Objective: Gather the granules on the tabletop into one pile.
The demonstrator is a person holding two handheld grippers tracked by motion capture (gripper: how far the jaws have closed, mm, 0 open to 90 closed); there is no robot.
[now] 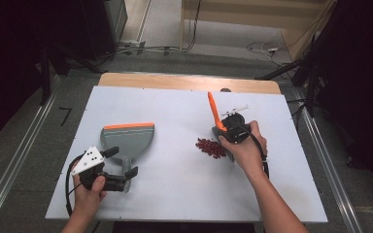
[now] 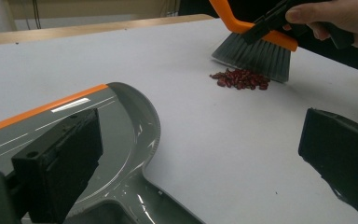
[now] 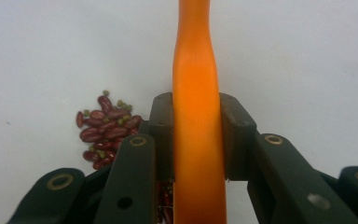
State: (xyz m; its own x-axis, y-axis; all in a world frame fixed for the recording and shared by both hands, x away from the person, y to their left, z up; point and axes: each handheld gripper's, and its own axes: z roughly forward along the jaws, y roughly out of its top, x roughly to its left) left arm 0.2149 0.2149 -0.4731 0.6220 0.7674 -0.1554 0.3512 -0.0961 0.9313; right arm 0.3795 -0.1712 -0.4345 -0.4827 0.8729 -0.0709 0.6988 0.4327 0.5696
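A grey dustpan (image 1: 126, 138) with an orange front lip lies flat on the white table (image 1: 175, 184), left of centre. My left gripper (image 1: 122, 162) stands open with its jaws on either side of the pan's handle, not pressing it. In the left gripper view the dustpan (image 2: 121, 121) lies under the left jaw, and the left gripper (image 2: 196, 140) gapes wide. My right gripper (image 1: 223, 130) is shut on the orange handle of a brush (image 1: 213, 109). The brush's grey bristles (image 2: 256, 53) rest just beside a small pile of red beans (image 1: 211, 148), (image 2: 241, 79), (image 3: 105, 130). The brush handle (image 3: 198, 93) rises between the jaws of the right gripper (image 3: 198, 135).
A strip of bare wood (image 1: 189, 81) runs along the table's far edge. A small white object (image 1: 235, 109) lies beyond the right hand. Open white surface stretches between the dustpan and the beans. Metal rails (image 1: 9, 170) run along the floor on both sides.
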